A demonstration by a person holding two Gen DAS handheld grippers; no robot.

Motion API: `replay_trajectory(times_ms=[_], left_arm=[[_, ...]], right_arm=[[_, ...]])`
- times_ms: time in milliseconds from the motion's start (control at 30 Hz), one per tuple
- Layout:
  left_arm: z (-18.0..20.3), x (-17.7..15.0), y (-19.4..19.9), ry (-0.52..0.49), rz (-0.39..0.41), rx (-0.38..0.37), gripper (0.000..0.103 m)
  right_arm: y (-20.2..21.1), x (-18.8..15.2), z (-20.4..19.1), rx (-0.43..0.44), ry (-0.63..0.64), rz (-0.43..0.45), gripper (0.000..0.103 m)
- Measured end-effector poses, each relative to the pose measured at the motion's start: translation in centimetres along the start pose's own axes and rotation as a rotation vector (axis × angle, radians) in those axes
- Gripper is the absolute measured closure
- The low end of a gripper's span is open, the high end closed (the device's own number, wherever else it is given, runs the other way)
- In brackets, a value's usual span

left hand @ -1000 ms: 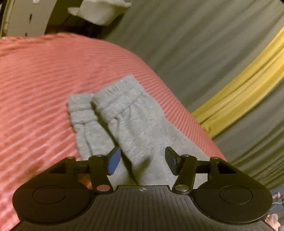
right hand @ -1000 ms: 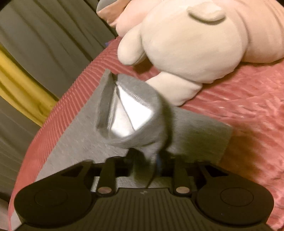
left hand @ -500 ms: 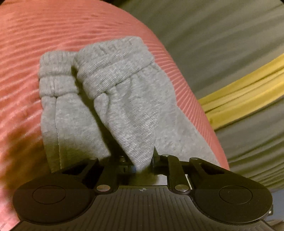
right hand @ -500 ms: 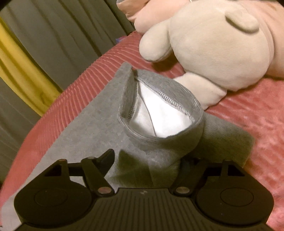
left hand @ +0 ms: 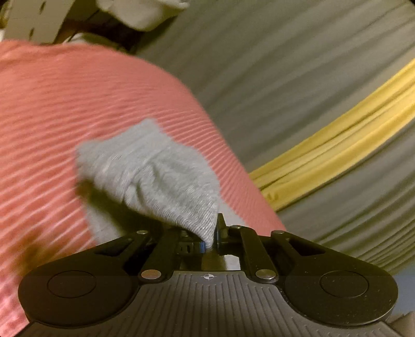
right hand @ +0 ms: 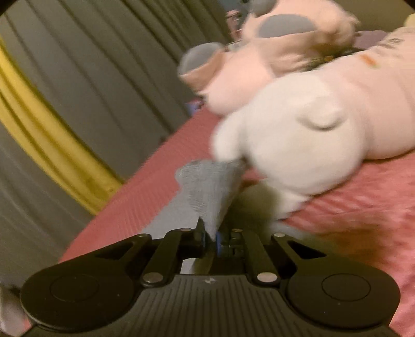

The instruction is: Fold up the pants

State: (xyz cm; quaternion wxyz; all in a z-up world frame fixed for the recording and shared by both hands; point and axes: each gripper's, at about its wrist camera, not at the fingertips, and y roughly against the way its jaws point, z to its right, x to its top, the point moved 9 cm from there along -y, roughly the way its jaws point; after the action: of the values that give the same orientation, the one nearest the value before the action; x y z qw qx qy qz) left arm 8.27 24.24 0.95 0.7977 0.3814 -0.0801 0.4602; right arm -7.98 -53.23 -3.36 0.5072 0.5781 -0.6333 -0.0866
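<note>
- Grey knit pants (left hand: 155, 171): a pinch of the fabric sits between the jaws of my left gripper (left hand: 211, 237), which are closed right down on it; the cloth fans out from the tips in a raised cone above the bedspread.
- My right gripper (right hand: 210, 239) is likewise clamped tight on a fold of the same pants (right hand: 210, 191); the cloth rises from the tips as a narrow peak.
- The rest of the garment lies flat on the pink ribbed bedspread (left hand: 64, 103), running under both grippers near the bed's edge.
- Both views are motion-blurred; fine detail of the fabric cannot be made out.
- A large cream plush toy (right hand: 311, 134) lies on the bedspread directly beyond the right-hand peak of cloth, its paw just beside or touching it; I cannot tell which.
- A second, pink plush toy (right hand: 259, 59) with grey patches rests behind the cream one.
- Grey curtain (left hand: 285, 77) with a yellow band (left hand: 337, 145) hangs past the bed's edge in both views.
- A pale object (left hand: 140, 13) shows at the top of the left view, beyond the far end of the bed; unidentified.
- Markings: faint print on the pink toy's body, too blurred to read. No legible brand or label.
</note>
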Motion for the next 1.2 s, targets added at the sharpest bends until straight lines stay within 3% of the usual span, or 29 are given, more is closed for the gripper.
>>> replay_trajectory(times_ms=[133,233,300,367,400,467,500,533,600,667,733,800,900,1033,1100,1200], left_arm=[[-5.5,-3.1,-2.8,-0.005,-0.126,0.204,0.089],[-6.1,-3.3,-2.9,0.069,-0.085,0.209,0.082],[-5.3,-2.8,-2.5,0.030,-0.052,0.249,0.077],[-4.7,-2.4,-1.9,-0.014,-0.041,0.306,0.064],[-4.3,-2.1,-1.3,-0.041,-0.017,0.349,0.060],[-3.8,-1.3,0.1,-0.079,0.039,0.448,0.031],[-3.8,-1.0,1.0,-0.094,0.073,0.517,0.024],[-4.1,-0.6,2.2,-0.101,0.111,0.592,0.022],[-3.6,-0.1,3.9,-0.139,0.185,0.656,0.022],[-1.9,0.2,4.3,-0.186,0.216,0.637,0.020],[1.3,-0.8,3.8,-0.270,0.200,0.547,0.018],[4.8,-2.9,1.8,-0.359,0.137,0.442,0.013],[8.8,-7.5,-2.0,-0.427,0.018,0.320,0.011],[12.5,-15.2,-6.6,-0.557,-0.157,0.238,0.013],[13.3,-18.6,-7.7,-0.628,-0.216,0.215,0.014],[13.0,-23.3,-8.7,-0.748,-0.357,0.231,0.015]], right_arm=[[-2.8,-2.5,4.6,-0.095,-0.043,-0.100,0.097],[-2.5,-2.9,3.7,-0.131,0.044,-0.088,0.096],[-2.2,-2.4,2.6,-0.167,0.126,-0.091,0.096],[-2.0,-1.8,1.9,-0.210,0.173,-0.085,0.093],[-1.6,-1.4,2.3,-0.239,0.179,-0.073,0.086],[-0.6,-0.6,2.5,-0.301,0.184,-0.033,0.071],[0.1,-0.2,2.2,-0.319,0.198,0.002,0.063],[0.7,-0.1,1.7,-0.313,0.218,0.030,0.057],[1.7,0.0,0.2,-0.318,0.265,0.064,0.043],[2.6,-0.2,-2.3,-0.216,0.276,0.101,0.041],[2.8,-1.5,-5.6,-0.028,0.248,0.069,0.026],[1.6,-3.8,-9.2,0.153,0.224,-0.038,0.021],[-0.4,-8.9,-14.0,0.292,0.237,-0.189,0.021],[-2.6,-16.2,-17.4,0.341,0.299,-0.350,0.021],[-3.2,-20.0,-17.0,0.286,0.365,-0.443,0.021],[-1.2,-23.6,-16.5,0.225,0.650,-0.403,0.021]])
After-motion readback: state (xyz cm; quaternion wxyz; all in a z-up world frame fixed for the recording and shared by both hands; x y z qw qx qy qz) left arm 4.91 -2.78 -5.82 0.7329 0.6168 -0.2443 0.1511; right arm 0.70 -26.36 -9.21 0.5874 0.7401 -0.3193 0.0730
